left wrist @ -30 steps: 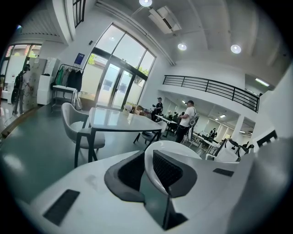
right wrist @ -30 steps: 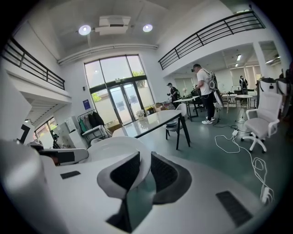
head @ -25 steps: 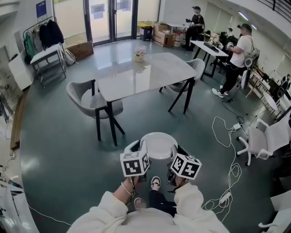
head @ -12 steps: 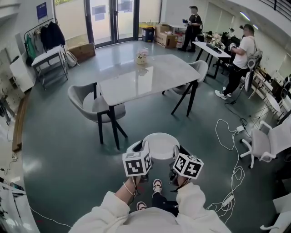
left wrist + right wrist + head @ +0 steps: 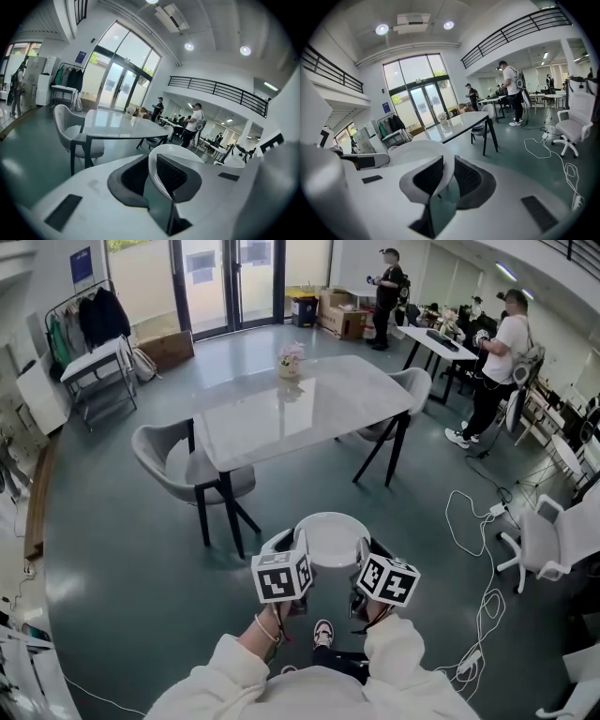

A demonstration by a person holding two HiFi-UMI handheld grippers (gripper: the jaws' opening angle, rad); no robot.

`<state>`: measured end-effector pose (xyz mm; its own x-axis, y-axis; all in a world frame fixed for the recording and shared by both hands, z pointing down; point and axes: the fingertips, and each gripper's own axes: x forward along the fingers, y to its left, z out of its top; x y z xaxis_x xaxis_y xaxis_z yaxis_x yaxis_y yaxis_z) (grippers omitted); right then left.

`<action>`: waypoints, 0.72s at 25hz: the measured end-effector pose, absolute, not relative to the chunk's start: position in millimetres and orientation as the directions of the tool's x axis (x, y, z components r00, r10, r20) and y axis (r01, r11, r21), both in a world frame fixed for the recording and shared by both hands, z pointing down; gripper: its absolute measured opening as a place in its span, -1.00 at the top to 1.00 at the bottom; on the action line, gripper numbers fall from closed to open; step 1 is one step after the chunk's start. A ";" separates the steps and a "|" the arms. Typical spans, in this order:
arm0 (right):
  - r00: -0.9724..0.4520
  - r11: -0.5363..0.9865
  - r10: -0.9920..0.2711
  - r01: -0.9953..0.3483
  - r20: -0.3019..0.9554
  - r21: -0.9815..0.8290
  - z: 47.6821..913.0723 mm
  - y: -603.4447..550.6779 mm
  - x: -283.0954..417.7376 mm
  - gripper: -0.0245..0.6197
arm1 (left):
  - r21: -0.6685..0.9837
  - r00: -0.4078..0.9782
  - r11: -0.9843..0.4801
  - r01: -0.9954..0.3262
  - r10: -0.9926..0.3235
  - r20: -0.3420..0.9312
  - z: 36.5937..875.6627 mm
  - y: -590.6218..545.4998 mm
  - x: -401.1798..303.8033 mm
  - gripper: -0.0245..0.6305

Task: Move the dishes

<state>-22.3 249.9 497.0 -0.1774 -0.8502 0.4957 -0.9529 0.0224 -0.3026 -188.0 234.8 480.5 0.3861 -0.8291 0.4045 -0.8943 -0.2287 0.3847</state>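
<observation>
**A:** Where's the dish?

**B:** The white dish (image 5: 326, 538) is up in the air in front of me, low in the head view, above the green-grey floor (image 5: 122, 549) and my shoe (image 5: 322, 632). It hangs between my two grippers and rests on nothing else.

**A:** How are the grippers set?

**B:** My left gripper (image 5: 284, 547) is clamped on the dish's left rim. In the left gripper view the rim runs between the ribbed black pads (image 5: 172, 172), and both press on it. My right gripper (image 5: 367, 552) is clamped on the opposite rim in the same way, with the white edge pinched between its pads (image 5: 467, 177). The two marker cubes sit side by side just below the dish.

**A:** What's beyond it?

**B:** A pale, glossy table (image 5: 300, 399) on dark legs stands ahead, well apart from the dish. A small flower pot (image 5: 290, 360) is near its far edge. A grey chair (image 5: 178, 457) is tucked in at its left side, another at its far right. White cables (image 5: 480, 521) trail over the floor on the right, beside a white office chair (image 5: 548, 531). A person in a white shirt (image 5: 497, 343) stands by a desk further back.
</observation>
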 end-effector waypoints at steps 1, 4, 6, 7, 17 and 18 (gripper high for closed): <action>-0.175 0.019 -0.849 -0.953 0.498 -0.301 496.8 243.6 -19.4 0.53 | 0.385 0.387 -0.229 -0.894 -0.828 0.406 480.2 228.4 -185.7 0.77; -0.178 0.018 -0.845 -0.952 0.504 -0.305 497.4 223.1 -11.3 0.53 | 0.385 0.388 -0.230 -0.894 -0.826 0.410 479.2 207.6 -177.5 0.77; -0.178 0.016 -0.843 -0.952 0.507 -0.307 496.5 208.6 -4.5 0.53 | 0.384 0.389 -0.230 -0.894 -0.824 0.412 478.4 193.1 -170.9 0.77; -0.176 0.015 -0.844 -0.952 0.507 -0.305 495.0 201.1 -0.7 0.53 | 0.384 0.389 -0.230 -0.894 -0.823 0.413 478.1 185.6 -167.4 0.77; -0.187 0.020 -0.844 -0.948 0.502 -0.319 489.6 122.1 39.7 0.53 | 0.381 0.400 -0.243 -0.892 -0.817 0.416 472.5 104.2 -124.7 0.77; -0.181 0.016 -0.845 -0.949 0.503 -0.314 487.4 116.3 45.1 0.54 | 0.381 0.402 -0.244 -0.892 -0.815 0.417 472.1 97.9 -120.0 0.77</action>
<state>45.1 116.3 487.4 -0.1814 -0.8449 0.5032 -0.9492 0.0165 -0.3144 -120.0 97.9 472.1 0.4015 -0.8152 0.4173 -0.8917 -0.2442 0.3810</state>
